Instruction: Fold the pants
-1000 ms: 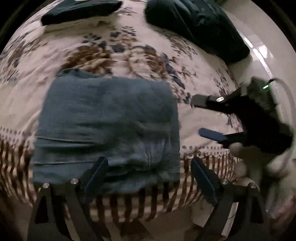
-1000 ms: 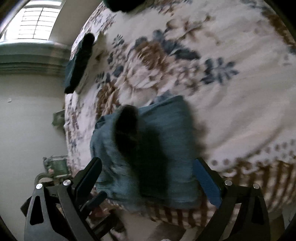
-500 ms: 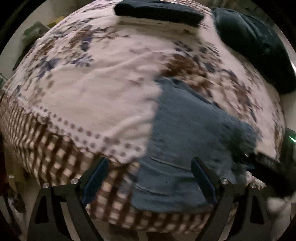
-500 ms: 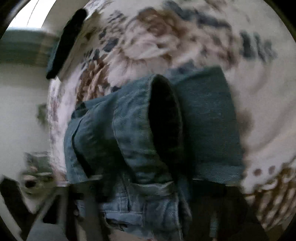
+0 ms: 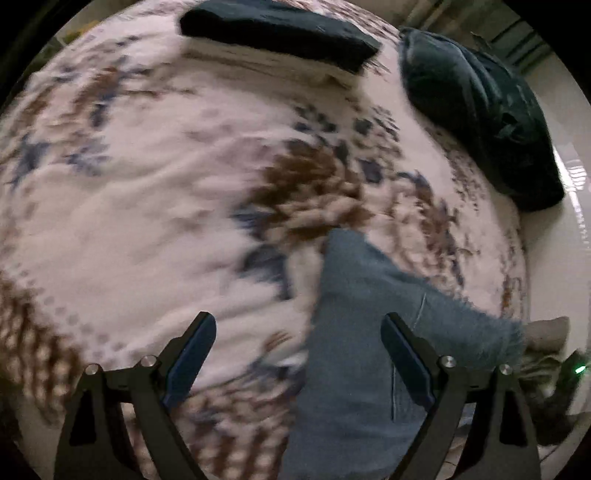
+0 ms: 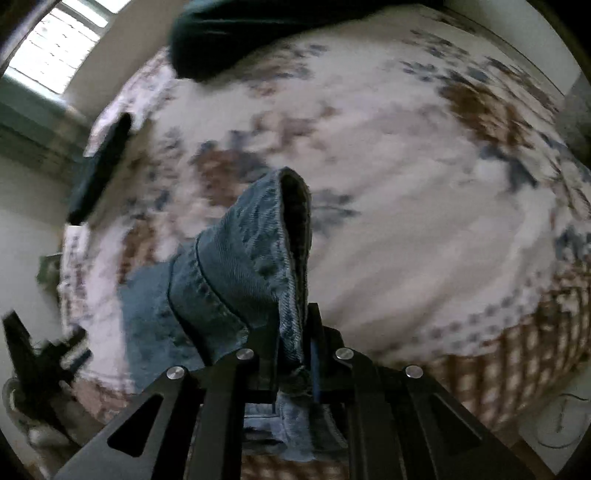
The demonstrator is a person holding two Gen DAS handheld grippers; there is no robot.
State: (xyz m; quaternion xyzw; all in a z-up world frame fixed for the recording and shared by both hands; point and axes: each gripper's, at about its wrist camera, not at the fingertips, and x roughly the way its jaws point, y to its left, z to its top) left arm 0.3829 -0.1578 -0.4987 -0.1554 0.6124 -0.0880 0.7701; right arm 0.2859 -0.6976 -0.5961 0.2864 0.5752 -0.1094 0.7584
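Observation:
The folded blue denim pants (image 5: 362,332) lie on the floral bedspread near the bed's front edge, at lower right in the left wrist view. My left gripper (image 5: 299,350) is open and empty, hovering above the bed with its right finger over the pants. My right gripper (image 6: 293,343) is shut on a raised fold of the pants (image 6: 258,258), with denim bunched up between its fingers. The left gripper (image 6: 40,354) shows blurred at the lower left of the right wrist view.
A folded dark garment on white cloth (image 5: 280,26) lies at the far side of the bed. A dark green pillow (image 5: 480,110) sits at the far right. The floral bedspread (image 5: 147,184) has a checked border at the front. A window (image 6: 55,48) is at upper left.
My right gripper has closed on the edge of the pants and lifted a fold of them. My left gripper has swung left, so the pants now sit at its right.

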